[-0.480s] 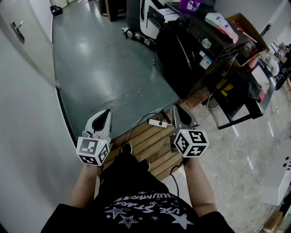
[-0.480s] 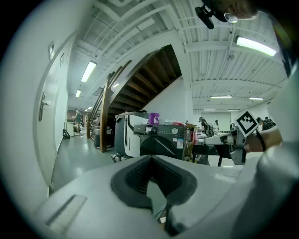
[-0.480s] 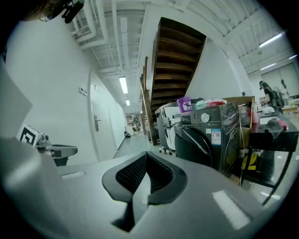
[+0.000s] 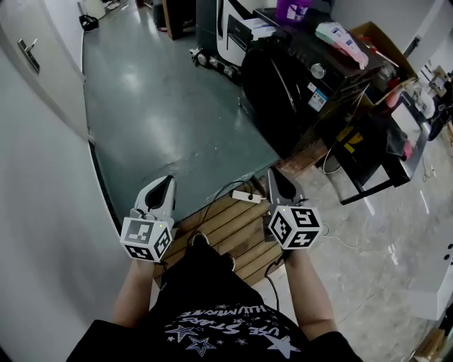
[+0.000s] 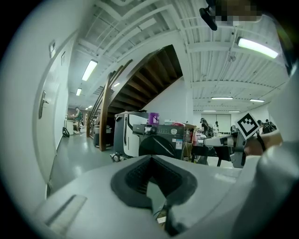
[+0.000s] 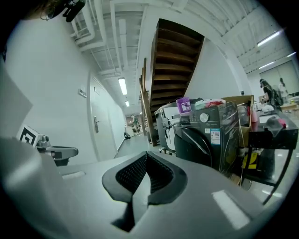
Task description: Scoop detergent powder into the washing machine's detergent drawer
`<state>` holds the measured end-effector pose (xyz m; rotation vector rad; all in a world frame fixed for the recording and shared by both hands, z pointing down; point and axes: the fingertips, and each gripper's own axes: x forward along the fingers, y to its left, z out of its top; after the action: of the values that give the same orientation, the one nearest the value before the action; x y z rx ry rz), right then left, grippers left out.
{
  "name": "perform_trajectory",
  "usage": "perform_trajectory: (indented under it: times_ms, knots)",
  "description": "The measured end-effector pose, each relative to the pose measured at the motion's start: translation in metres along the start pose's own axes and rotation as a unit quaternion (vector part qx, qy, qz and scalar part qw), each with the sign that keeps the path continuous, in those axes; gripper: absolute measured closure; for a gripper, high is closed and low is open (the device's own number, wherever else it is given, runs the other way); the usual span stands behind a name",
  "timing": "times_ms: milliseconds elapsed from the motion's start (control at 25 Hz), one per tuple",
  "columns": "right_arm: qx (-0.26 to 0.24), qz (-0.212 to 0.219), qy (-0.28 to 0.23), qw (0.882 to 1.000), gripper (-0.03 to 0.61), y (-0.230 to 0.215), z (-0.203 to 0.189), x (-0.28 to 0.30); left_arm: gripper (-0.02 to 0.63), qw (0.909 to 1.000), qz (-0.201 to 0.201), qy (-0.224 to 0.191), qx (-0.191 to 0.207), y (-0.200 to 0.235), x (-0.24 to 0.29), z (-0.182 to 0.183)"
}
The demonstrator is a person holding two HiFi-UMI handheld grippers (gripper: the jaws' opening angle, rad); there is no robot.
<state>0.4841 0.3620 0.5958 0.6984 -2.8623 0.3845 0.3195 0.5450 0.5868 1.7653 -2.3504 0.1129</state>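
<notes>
The dark front-loading washing machine [image 4: 283, 88] stands well ahead of me across the grey floor, also in the left gripper view [image 5: 161, 142] and the right gripper view [image 6: 201, 140]. A purple bottle [image 4: 294, 8] and a pink-and-white container [image 4: 340, 35] sit on top of it. My left gripper [image 4: 167, 181] and right gripper [image 4: 272, 172] are held side by side in front of my body, pointing toward the machine. Both are shut with nothing between the pads, as the left gripper [image 5: 152, 158] and right gripper [image 6: 145, 156] show in their own views. No scoop or powder is visible.
A wooden pallet [image 4: 233, 226] lies at my feet with a white power strip [image 4: 245, 196] and a cable on it. A white door [image 4: 32, 60] is on the left wall. A black frame table [image 4: 382, 148] stands right of the machine. A white appliance [image 4: 233, 28] stands behind it.
Almost nothing differs. The head view has shifted slightly and both grippers sit a touch lower in the picture, still shut and empty.
</notes>
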Motion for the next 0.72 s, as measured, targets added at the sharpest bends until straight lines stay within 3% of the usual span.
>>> perform_trajectory:
  times_ms: [400,520,640,720]
  knots:
    - [0.023,0.012,-0.001,1.000,0.544,0.003,0.006,0.060,0.614,0.9998,0.001,0.004,-0.018,0.045,0.036,-0.005]
    - [0.019,0.029,0.008,0.999,0.333,0.018,0.016,0.098,0.614,0.9998,-0.008,0.003,-0.019,0.070,0.053,0.001]
    - [0.008,0.022,0.018,1.000,0.230,0.033,0.038,0.136,0.614,0.9996,-0.019,0.004,-0.022,0.105,0.071,0.018]
    - [0.017,0.018,0.025,0.999,0.204,0.046,0.061,0.154,0.614,0.9992,-0.025,0.009,-0.029,0.130,0.077,0.036]
